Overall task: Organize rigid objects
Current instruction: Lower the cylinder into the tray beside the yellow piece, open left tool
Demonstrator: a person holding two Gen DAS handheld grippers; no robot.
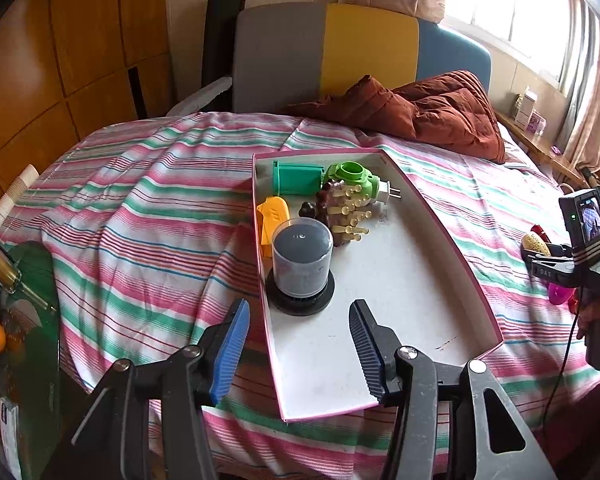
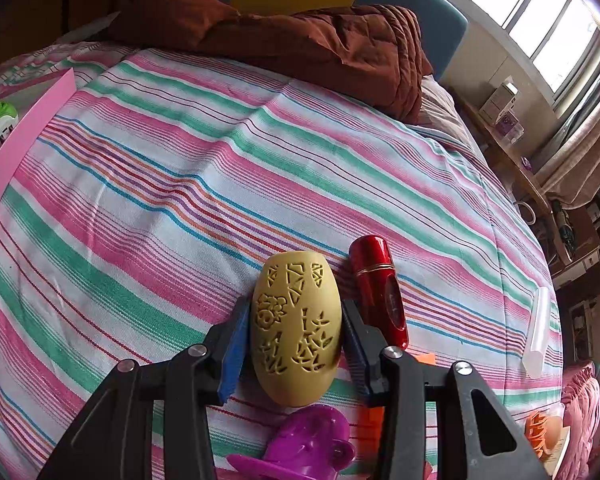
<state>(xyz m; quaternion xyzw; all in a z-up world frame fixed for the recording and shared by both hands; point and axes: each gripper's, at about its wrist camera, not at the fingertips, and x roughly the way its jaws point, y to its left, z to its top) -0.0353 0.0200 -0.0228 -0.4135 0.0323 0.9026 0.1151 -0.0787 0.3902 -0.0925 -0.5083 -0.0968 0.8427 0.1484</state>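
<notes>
The left wrist view takes in a shallow white cardboard tray with pink outer walls [image 1: 400,280] lying on a bed spread with a pink, green and white striped woven sheet [image 1: 140,208]. In the tray's upper left corner are crowded a clear plastic cylinder case filled dark grey on a round black base [image 1: 302,264], an orange plastic piece [image 1: 274,218], a teal ribbed plastic block [image 1: 298,178], a bright green plastic plug adapter with metal prongs [image 1: 354,180] and a brown lump studded with cream pegs [image 1: 344,212]. The left tongs [image 1: 300,356] stand open in the lower centre, ridged blue pads apart with nothing between them, just short of the cylinder case. At the right edge of this view the right tongs appear only from the side, with a small screen on top. The right wrist view shows them closely: the right tongs [image 2: 296,336] are closed on a matte yellow egg-shaped shell with cut-out patterns [image 2: 296,332], pads pressed to its sides. Just right of it a glossy red metal tube [image 2: 378,288] lies on the sheet, and a purple plastic piece [image 2: 304,448] sits at the lower edge. A rumpled rust-brown quilt [image 2: 300,40] lies at the top.
</notes>
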